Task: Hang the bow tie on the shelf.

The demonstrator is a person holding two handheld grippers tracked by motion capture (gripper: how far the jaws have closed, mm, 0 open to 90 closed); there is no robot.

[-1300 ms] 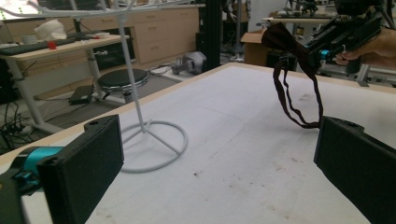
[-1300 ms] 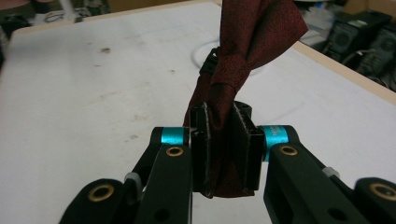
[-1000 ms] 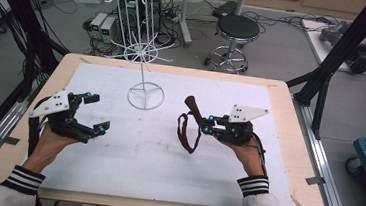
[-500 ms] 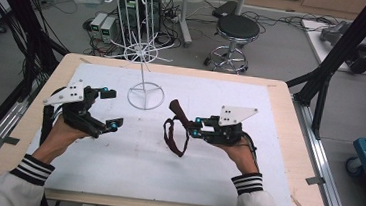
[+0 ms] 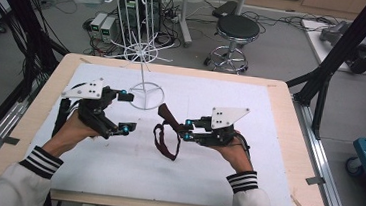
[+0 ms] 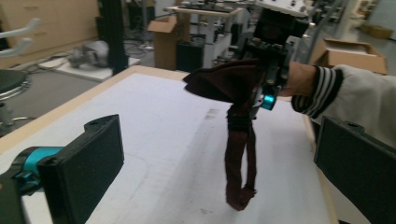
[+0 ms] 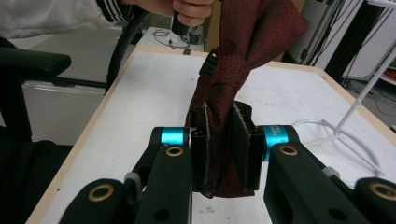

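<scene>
- Sleeves, white with striped cuffs (image 5: 44, 163): nearest us, entering from the bottom of the high view, one on each forearm.
- Tabletop (image 5: 288, 142): wooden rim with a white sheet over most of its surface.
- Right claw (image 5: 186, 130): we record it clamped tight on the bow tie; in the right gripper view both pads press the dark red cloth at its narrow waist, and nothing else is between them.
- Bow tie (image 5: 165, 116): dark red fabric, pre-tied, held above the tabletop at the tip of the right claw, about mid-table. Its bow fans up and away beyond the pads (image 7: 243, 140); its neck strap (image 5: 165, 144) hangs down in a loop whose lower end appears to brush the white sheet.
- Left claw (image 5: 126, 112): we note its jaws spread wide and empty; the left gripper view shows the tie hanging between the two black pads but farther off, touching neither.
- Key relation: the tie lies to the right of the left claw, near it, with the strap's long axis running top to bottom. We judge the left hand the free one and best placed to take the hanging loop from the side.
- Wire display stand (image 5: 146, 96): white, ring base on the far-centre tabletop, hooked arms above; just beyond both claws.
</scene>
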